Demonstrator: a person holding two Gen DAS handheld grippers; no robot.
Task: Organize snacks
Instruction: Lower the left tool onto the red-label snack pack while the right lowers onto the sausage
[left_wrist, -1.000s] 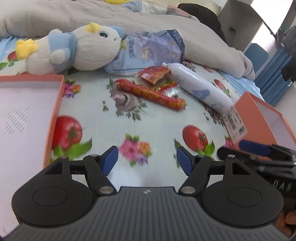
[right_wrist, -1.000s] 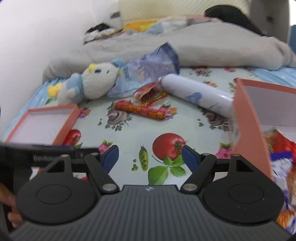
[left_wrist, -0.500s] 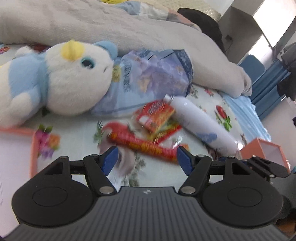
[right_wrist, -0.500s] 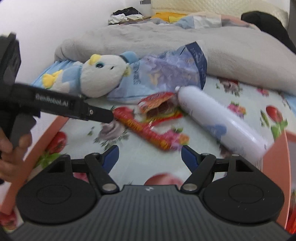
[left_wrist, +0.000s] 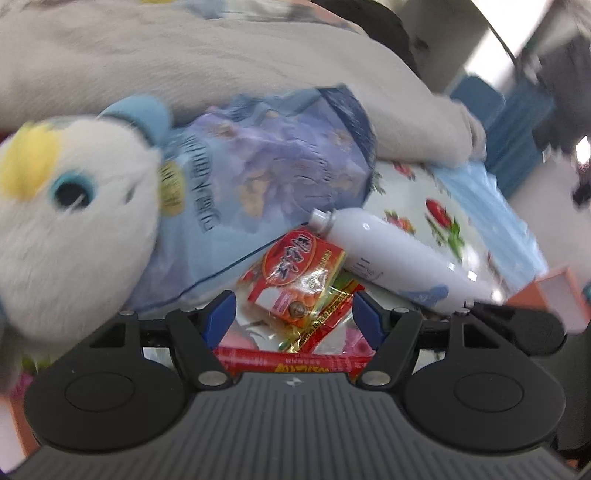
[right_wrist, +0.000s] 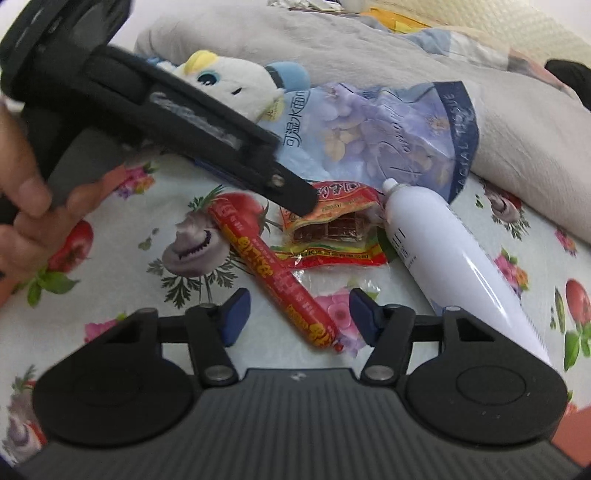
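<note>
Closing in on 2 loose snacks | left gripper (left_wrist: 291, 314) wide over red packet (left_wrist: 295, 273) | right gripper (right_wrist: 299, 314) narrowing, jaws just closing, astride sausage stick (right_wrist: 273, 273) | nothing held, sorting unfinished

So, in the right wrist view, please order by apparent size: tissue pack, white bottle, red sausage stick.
1. Tissue pack, although partly hidden.
2. White bottle; nearer the camera, so this order is unsure.
3. Red sausage stick.

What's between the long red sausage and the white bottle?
The small red snack packets lie between the sausage and the bottle, touching the bottle's cap end. The right wrist view shows it best.
</note>
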